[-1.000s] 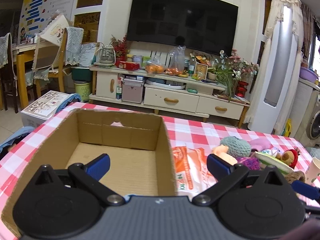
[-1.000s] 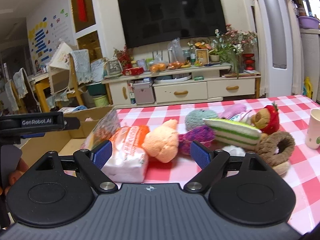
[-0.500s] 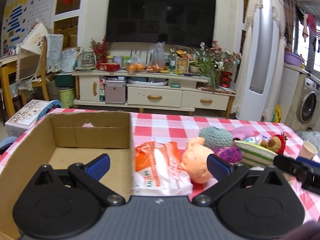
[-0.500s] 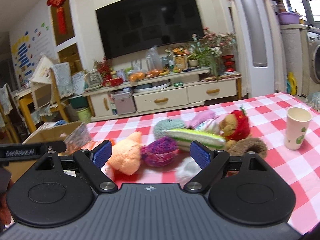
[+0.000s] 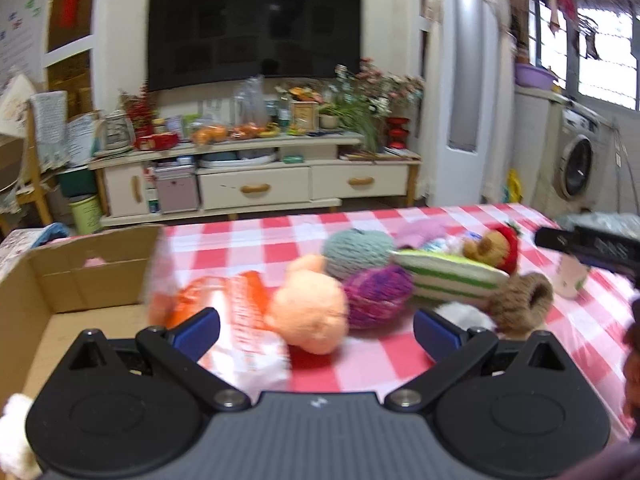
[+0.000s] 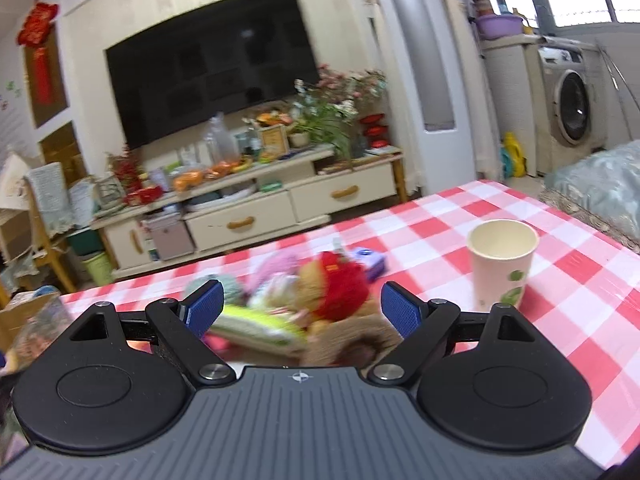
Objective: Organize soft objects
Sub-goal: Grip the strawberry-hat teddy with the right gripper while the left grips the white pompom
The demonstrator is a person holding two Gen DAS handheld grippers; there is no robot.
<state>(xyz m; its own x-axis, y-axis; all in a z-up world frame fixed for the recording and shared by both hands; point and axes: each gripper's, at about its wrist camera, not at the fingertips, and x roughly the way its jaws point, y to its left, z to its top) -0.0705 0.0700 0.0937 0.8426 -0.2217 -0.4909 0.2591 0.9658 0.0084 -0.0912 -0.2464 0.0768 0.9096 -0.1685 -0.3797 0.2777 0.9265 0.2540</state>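
Soft toys lie in a heap on the red-checked table [image 5: 400, 364]. My left gripper [image 5: 316, 330] is open, with a peach plush [image 5: 310, 306] and an orange tissue pack [image 5: 236, 312] between and beyond its fingers. Behind them sit a purple yarn ball [image 5: 378, 296], a teal yarn ball [image 5: 358, 246], a green striped cushion [image 5: 448, 276], a bear in a red hat [image 5: 494, 246] and a brown plush ring [image 5: 520, 304]. My right gripper [image 6: 302, 310] is open over the red-hatted bear [image 6: 338, 290], the striped cushion [image 6: 256, 326] and the brown ring [image 6: 352, 342].
An open cardboard box [image 5: 52, 280] stands at the table's left. A paper cup [image 6: 502, 262] stands to the right of the toys, near the table edge. The other gripper's black body [image 5: 592, 246] shows at the left view's right side. A TV cabinet [image 5: 256, 176] lies beyond.
Both grippers have swung to the right. The left one has moved off the box toward the peach plush. The right one has moved from the tissue pack to the bear and cup.
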